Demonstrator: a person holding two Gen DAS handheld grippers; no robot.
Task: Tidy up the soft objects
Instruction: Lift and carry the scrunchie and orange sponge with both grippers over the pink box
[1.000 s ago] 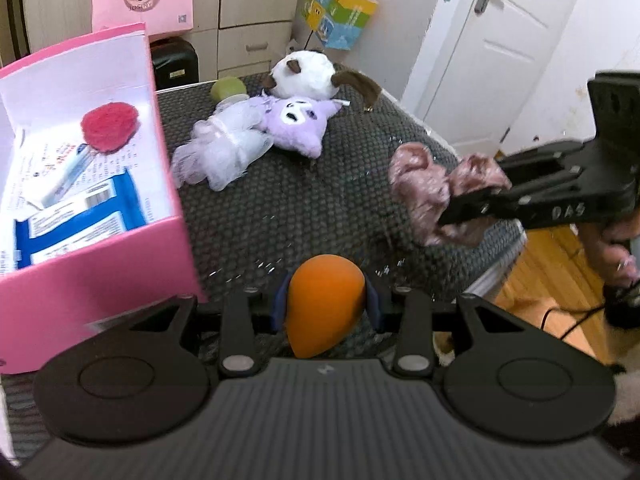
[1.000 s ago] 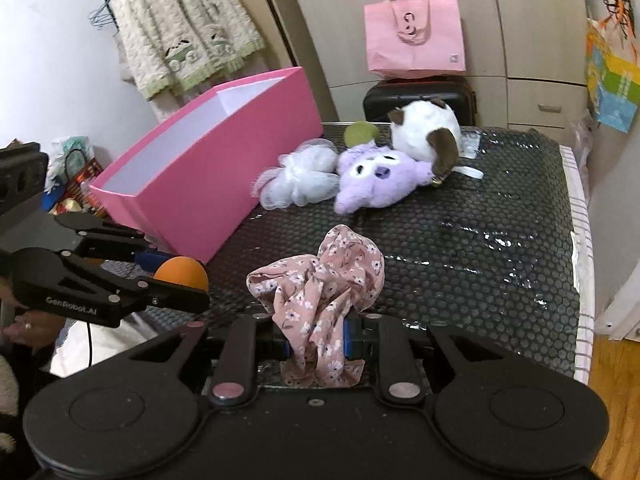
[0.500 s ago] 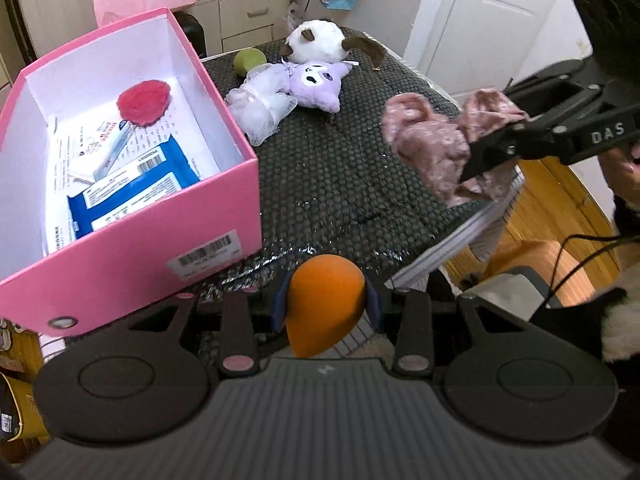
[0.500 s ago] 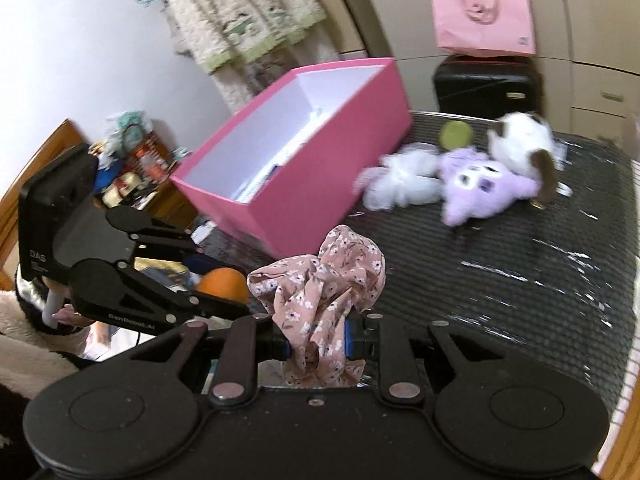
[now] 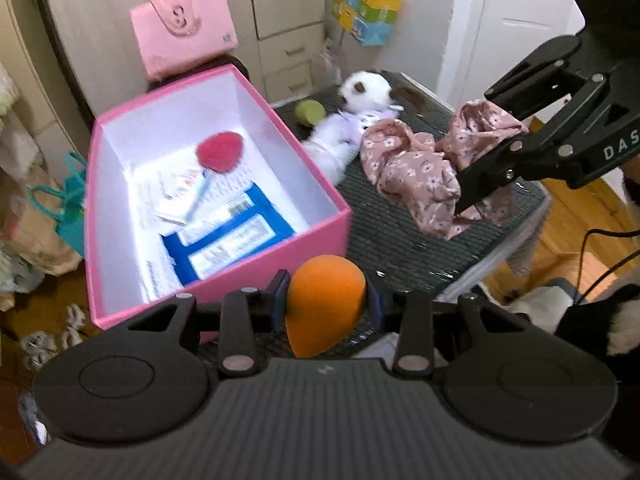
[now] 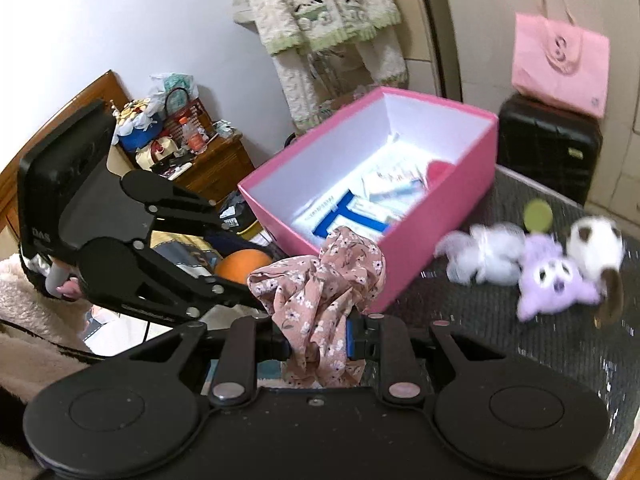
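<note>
left gripper [image 5: 326, 306] clamps orange sponge [image 5: 325, 300]; right gripper [image 6: 318, 338] clamps floral scrunchie [image 6: 320, 280]; both beside pink box [image 5: 320, 236] front corner.

Both wrist views angled down, close, sharing pink box [image 5: 224, 248] [image 6: 444, 216]

Both held items have risen toward the pink box [image 5: 224, 276].

Open pink box [image 5: 224, 276] top unobstructed; plush toys [image 6: 560, 276] crowding the tabletop [image 6: 520, 344] beyond.
</note>
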